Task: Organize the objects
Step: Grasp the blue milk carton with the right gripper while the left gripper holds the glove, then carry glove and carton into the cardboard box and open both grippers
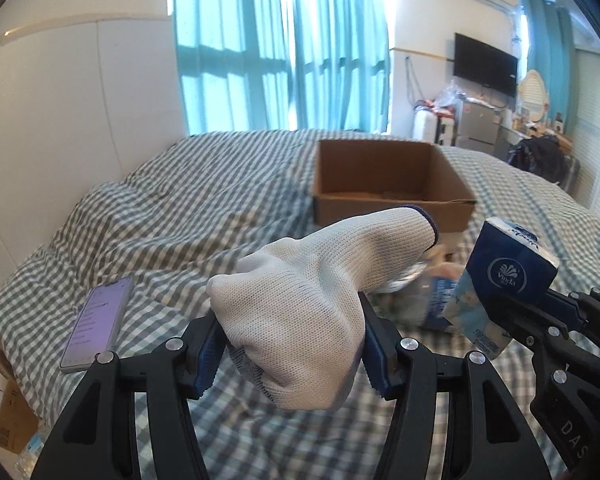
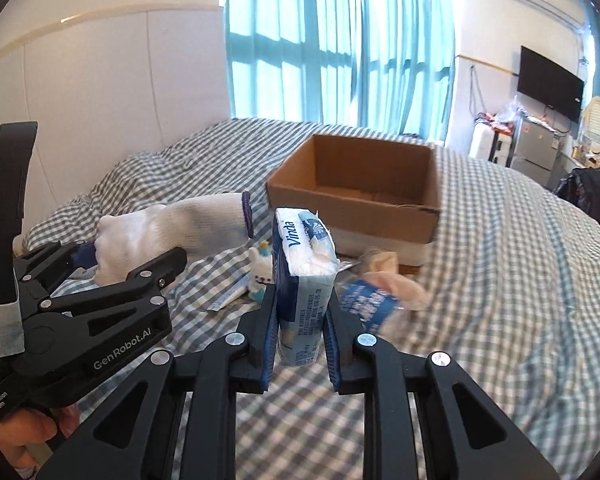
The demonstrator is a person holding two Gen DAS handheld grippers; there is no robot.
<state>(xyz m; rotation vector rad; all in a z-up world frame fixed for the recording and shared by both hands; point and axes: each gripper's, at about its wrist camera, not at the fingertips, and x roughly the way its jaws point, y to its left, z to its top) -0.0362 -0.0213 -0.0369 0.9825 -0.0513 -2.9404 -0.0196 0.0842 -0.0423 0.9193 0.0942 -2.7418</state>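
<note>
My left gripper (image 1: 292, 340) is shut on a white knit glove (image 1: 300, 292) with a purple cuff, held above the checked bedspread; it also shows in the right wrist view (image 2: 172, 232). My right gripper (image 2: 300, 320) is shut on a blue Vinda tissue pack (image 2: 304, 276), held upright; the pack also shows in the left wrist view (image 1: 500, 280). An open, empty-looking cardboard box (image 2: 360, 184) sits on the bed beyond both grippers (image 1: 392, 180).
A smartphone (image 1: 98, 324) lies on the bed at the left. A small white bunny toy (image 2: 260, 272), a blue packet (image 2: 370, 300), a pale crumpled item (image 2: 396, 276) and a thin sachet (image 2: 228, 298) lie before the box. Furniture and a TV (image 2: 550, 82) stand at the far right.
</note>
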